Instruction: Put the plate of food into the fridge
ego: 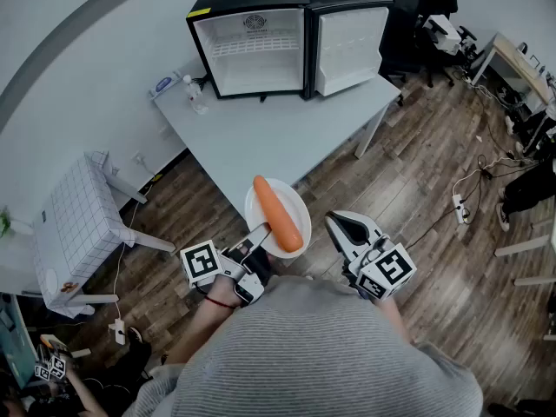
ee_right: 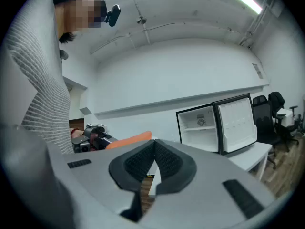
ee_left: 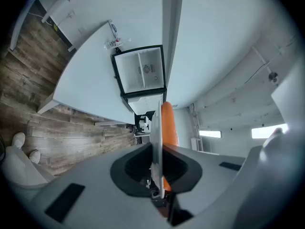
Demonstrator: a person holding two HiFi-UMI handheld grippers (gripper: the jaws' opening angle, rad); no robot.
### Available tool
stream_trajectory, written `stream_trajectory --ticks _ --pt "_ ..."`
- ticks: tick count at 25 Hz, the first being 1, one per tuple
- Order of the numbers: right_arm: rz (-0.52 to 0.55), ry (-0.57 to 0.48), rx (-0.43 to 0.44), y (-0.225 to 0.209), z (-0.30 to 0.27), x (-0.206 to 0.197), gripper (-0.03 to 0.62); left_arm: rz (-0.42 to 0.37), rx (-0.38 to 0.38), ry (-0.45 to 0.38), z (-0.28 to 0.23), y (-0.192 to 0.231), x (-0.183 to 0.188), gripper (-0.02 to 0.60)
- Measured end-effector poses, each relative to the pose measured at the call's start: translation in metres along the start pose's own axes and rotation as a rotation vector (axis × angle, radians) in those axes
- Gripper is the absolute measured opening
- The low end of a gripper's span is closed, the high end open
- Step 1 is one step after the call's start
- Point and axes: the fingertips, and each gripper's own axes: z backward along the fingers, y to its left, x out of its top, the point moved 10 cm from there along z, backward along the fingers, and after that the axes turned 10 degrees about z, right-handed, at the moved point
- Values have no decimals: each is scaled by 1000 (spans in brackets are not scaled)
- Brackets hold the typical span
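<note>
Though edge-on between left tongs, plate (overhead) bears carrot

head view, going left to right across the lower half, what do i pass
small gridded table → left hand-held gripper → plate with a carrot → right hand-held gripper

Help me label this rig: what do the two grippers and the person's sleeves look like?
Both the left gripper and right gripper have light grey wedge-shaped jaws with black ridged pads, each carrying a white cube of black square markers. The person wears a grey ribbed sweater and a red left wristband.
</note>
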Motion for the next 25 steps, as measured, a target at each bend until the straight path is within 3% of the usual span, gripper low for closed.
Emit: stream_trajectory --ticks 15,19,21,23,25 --pt "2 18 -3 -2 -5 -2 12 23 -3 5 0 -1 5 37" --pt "-2 7 24 -4 -8 0 14 19 13 -5 2 -2 7 37" --pt "-52 2 52 -4 -11 -2 23 15 8 -9 3 -3 8 37" --pt "-157 43 89 -4 -17 -10 171 16 1 -13 4 -3 8 37" --pt "-276 94 123 -7 -23 -19 177 14 1 -17 4 -3 8 37"
